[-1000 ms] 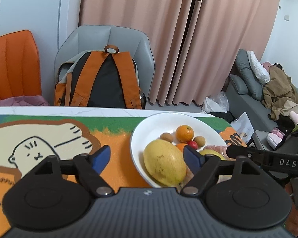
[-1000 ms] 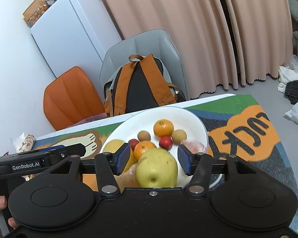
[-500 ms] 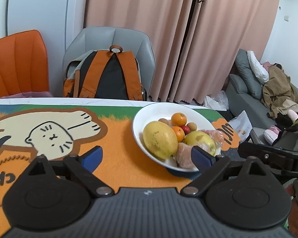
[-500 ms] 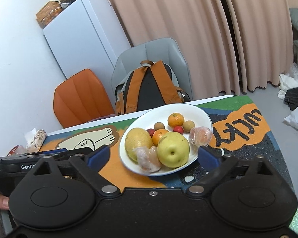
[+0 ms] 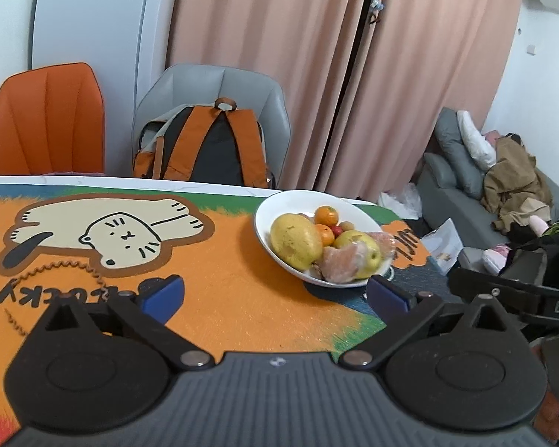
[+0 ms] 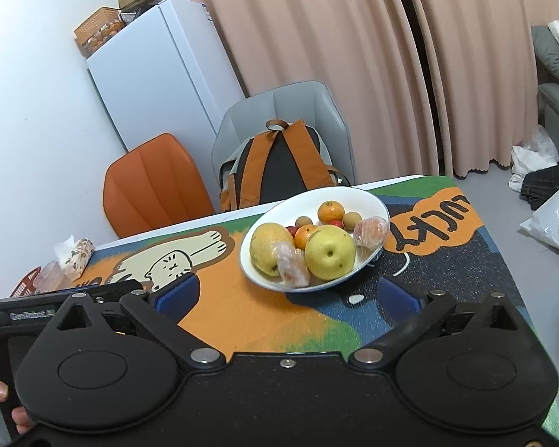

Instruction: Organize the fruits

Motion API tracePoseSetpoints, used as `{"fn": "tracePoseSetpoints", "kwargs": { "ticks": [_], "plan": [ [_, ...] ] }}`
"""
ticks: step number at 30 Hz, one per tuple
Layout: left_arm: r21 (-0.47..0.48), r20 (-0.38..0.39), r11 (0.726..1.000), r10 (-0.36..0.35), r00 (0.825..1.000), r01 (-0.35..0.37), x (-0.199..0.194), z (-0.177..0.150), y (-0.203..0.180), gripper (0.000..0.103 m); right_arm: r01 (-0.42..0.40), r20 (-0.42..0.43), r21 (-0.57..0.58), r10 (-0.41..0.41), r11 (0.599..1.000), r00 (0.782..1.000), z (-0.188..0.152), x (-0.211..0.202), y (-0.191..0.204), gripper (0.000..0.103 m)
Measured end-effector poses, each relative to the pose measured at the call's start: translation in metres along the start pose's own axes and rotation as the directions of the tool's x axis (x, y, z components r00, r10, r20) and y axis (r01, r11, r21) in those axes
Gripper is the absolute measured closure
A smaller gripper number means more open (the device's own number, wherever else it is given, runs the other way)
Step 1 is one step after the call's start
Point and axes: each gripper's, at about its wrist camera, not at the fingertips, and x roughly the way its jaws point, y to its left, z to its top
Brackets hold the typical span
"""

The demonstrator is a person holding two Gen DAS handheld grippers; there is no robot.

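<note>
A white bowl (image 5: 264,208) stands on the cartoon table mat, ahead of both grippers. It holds a large yellow fruit (image 5: 294,240), a yellow-green pear (image 6: 329,257), two oranges (image 6: 331,211), small round fruits and two plastic-wrapped pieces (image 6: 370,232). My left gripper (image 5: 275,294) hangs over the orange mat just short of the bowl. Its jaws are opening and nothing is between them. My right gripper (image 6: 287,294) is likewise back from the bowl, jaws opening with nothing between them. Each gripper's body shows at the edge of the other's view.
An orange-and-black backpack (image 5: 205,145) sits on a grey chair behind the table, beside an orange chair (image 5: 44,119). A white fridge (image 6: 160,70) stands at the back. A tissue pack (image 6: 78,253) and a red basket (image 6: 26,283) lie at the table's left. A sofa (image 5: 466,193) is to the right.
Both grippers have let go of the fruit in the bowl, opened wide and drawn back and up. The bowl now looks smaller and farther off.
</note>
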Motion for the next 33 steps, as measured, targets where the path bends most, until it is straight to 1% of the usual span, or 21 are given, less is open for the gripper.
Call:
{"fn": "tracePoseSetpoints", "kwargs": {
  "ticks": [12,22,33],
  "plan": [
    [0.030,0.030,0.999,0.009,0.999,-0.010,-0.047,-0.020,-0.003,0.000,0.023,0.030,-0.024,-0.022,0.999,0.999,-0.013,-0.042,0.011,0.000],
    [0.045,0.030,0.999,0.003,1.000,-0.005,-0.074,-0.037,-0.001,0.000,0.025,0.051,-0.050,-0.022,0.998,0.998,-0.023,-0.069,0.023,0.000],
    [0.063,0.046,0.998,0.012,0.999,-0.015,-0.104,-0.052,0.001,0.000,0.018,0.062,-0.084,-0.013,0.996,0.998,-0.034,-0.096,0.039,0.000]
  ]
}}
